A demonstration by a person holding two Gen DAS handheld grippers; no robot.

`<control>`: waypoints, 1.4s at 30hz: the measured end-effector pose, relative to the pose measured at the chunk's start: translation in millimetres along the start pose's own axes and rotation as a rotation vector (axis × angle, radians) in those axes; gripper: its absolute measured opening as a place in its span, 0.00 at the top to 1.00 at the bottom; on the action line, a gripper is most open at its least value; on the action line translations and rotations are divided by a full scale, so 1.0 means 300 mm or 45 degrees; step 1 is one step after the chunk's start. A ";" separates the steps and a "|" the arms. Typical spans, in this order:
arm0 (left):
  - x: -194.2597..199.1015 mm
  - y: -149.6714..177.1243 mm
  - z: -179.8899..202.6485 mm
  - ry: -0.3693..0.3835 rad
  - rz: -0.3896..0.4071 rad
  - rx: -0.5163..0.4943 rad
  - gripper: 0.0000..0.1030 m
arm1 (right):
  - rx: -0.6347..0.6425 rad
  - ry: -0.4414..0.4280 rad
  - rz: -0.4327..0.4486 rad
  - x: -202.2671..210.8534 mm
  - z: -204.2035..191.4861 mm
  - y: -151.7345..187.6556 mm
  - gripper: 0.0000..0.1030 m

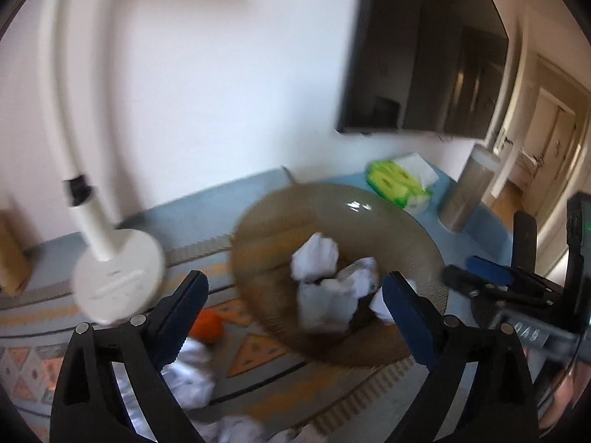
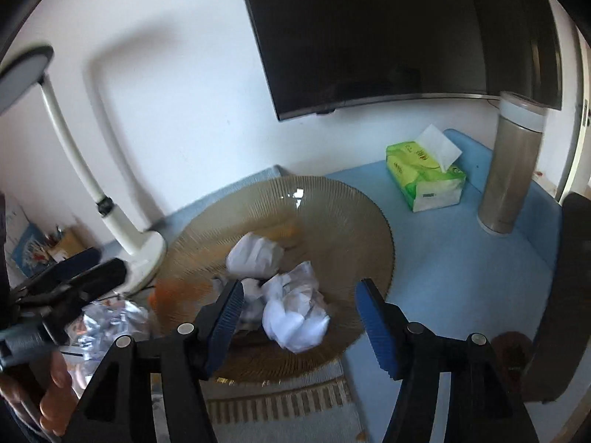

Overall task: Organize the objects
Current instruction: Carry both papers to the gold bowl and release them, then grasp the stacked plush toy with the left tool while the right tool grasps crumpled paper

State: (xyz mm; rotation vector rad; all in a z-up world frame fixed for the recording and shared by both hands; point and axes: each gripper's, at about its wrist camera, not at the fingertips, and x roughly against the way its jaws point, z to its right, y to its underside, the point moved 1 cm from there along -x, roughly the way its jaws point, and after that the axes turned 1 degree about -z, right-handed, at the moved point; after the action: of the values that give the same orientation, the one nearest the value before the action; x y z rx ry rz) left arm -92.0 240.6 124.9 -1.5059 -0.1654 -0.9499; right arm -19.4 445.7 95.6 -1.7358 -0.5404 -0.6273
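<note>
In the left wrist view, the left gripper fills the bottom of the frame with its jaws spread wide and nothing between them. Just beyond its left finger, in the lower left, lie loose crumpled papers and an orange fruit on a patterned mat.

In the right wrist view, the right gripper likewise stands wide open and empty at the bottom centre, its fingertips over the near rim of a ribbed amber glass plate. A cluster of paper balls sits inside the plate, toward its near side, at the centre of the frame. At the left edge the other gripper shows, with shiny crumpled wrappers on the desk below it.

Behind the plate to the left stands a white desk lamp, its round base close to the plate's rim. Farther back, in the right half of the frame, a green tissue pack lies on the blue desk, and a tall metal cylinder stands just right of it. A dark screen hangs on the white wall across the top.
</note>
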 end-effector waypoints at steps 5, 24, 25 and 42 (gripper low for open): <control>0.277 0.092 -0.154 -0.092 0.154 0.081 0.08 | 0.070 -0.022 0.077 0.110 -0.058 0.057 0.40; 0.470 0.743 -0.798 -0.605 -0.001 0.420 0.06 | 0.201 0.046 0.141 0.022 -0.308 0.399 0.15; 0.470 0.742 -0.798 -0.599 -0.003 0.418 0.06 | 0.210 0.053 0.124 0.004 -0.312 0.411 0.13; 0.462 0.738 -0.730 -0.474 -0.042 0.261 0.05 | 0.329 -0.061 -0.112 -0.033 -0.393 0.457 0.10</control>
State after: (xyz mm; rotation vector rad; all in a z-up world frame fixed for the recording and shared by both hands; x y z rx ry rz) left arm 34.3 -56.8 16.0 -1.4787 -0.5414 -0.6485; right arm 46.3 298.2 13.7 -1.4928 -0.7032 -0.5526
